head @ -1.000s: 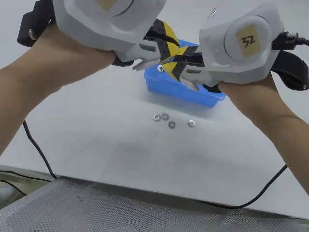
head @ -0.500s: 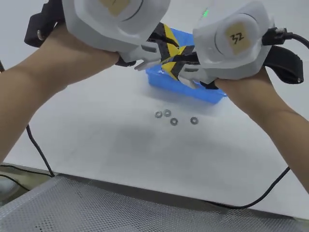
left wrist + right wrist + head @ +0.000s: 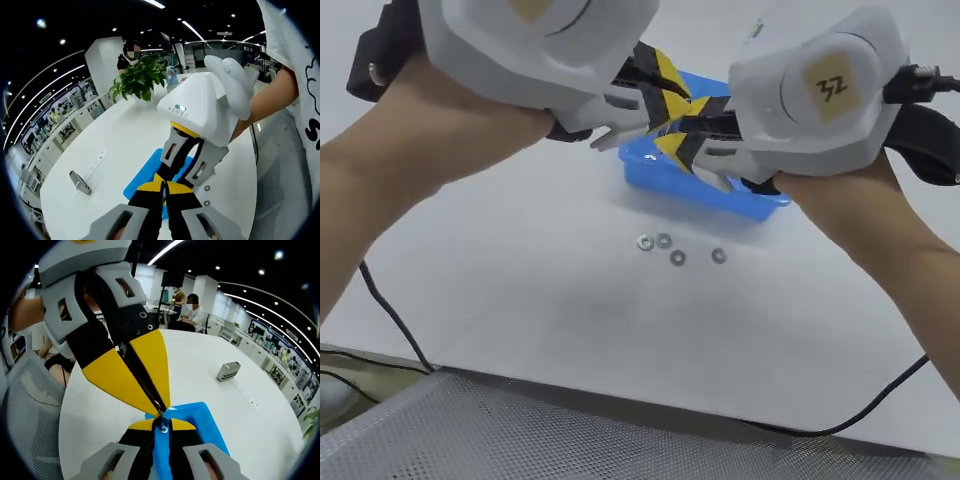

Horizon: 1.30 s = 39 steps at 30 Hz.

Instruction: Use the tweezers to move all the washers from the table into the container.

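the left gripper (image 3: 161,409) is squeezed tight on the tweezers (image 3: 142,377), the thin dark blades between its yellow jaws. the tweezers' tips are almost closed. a tiny shiny washer (image 3: 163,429) sits right at the tips, over the blue container (image 3: 745,198). it is too small for us to tell if the tips pinch it or only touch it. the right gripper (image 3: 162,426) is nose to nose with the left one. its jaws stand close with a thin gap, and we cannot tell if it grips anything. four more washers (image 3: 677,258) lie on the table (image 3: 550,320), just in front of the container.

we think the drop is the tricky part. the washer looks close to an edge of the container, so if the hands wobble as the tips open, it could hit the rim and bounce out. the grippers are so close that a bump could knock the tweezers crooked. the washer might also stick to the tips and not fall.
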Motion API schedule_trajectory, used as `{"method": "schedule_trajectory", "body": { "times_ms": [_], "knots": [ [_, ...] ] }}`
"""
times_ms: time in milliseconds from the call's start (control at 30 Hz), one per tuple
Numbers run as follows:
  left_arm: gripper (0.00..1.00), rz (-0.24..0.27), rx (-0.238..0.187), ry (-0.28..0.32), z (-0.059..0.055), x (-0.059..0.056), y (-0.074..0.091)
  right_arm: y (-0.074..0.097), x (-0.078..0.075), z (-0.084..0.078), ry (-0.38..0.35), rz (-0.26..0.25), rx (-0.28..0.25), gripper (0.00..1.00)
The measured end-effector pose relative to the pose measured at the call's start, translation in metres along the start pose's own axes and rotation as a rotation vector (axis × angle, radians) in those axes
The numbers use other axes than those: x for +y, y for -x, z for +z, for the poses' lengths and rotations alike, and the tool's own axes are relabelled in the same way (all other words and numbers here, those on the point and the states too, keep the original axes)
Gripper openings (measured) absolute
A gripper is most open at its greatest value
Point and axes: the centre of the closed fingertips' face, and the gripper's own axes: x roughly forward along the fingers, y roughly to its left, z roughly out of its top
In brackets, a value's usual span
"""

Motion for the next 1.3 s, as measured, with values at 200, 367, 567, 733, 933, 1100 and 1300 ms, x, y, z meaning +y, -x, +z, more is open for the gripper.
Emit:
{"method": "schedule_trajectory", "body": {
  "times_ms": [200,367,567,733,933,1100,1300],
  "knots": [
    [0.00,0.011,-0.003,-0.035,0.009,-0.008,0.020,0.016,0.009,0.014,0.025,-0.005,-0.029,0.08],
    [0.00,0.002,0.004,-0.058,0.012,-0.020,0.037,0.027,0.025,0.024,0.050,0.011,-0.062,0.09],
    [0.00,-0.014,0.016,-0.092,0.008,-0.033,0.046,0.034,0.043,0.031,0.045,0.051,-0.082,0.07],
    [0.00,-0.036,0.031,-0.087,0.002,-0.041,0.045,0.032,0.054,0.024,0.046,0.067,-0.064,0.06],
    [0.00,-0.053,0.053,-0.052,-0.010,-0.049,0.037,0.024,0.062,0.010,-0.010,0.093,-0.048,0.05],
    [0.00,-0.077,0.067,-0.004,-0.024,-0.053,0.026,0.015,0.067,-0.005,-0.065,0.132,-0.030,0.06],
    [0.00,-0.095,0.075,0.035,-0.034,-0.054,0.017,0.005,0.069,-0.016,-0.103,0.155,-0.017,0.06]
  ]
}}
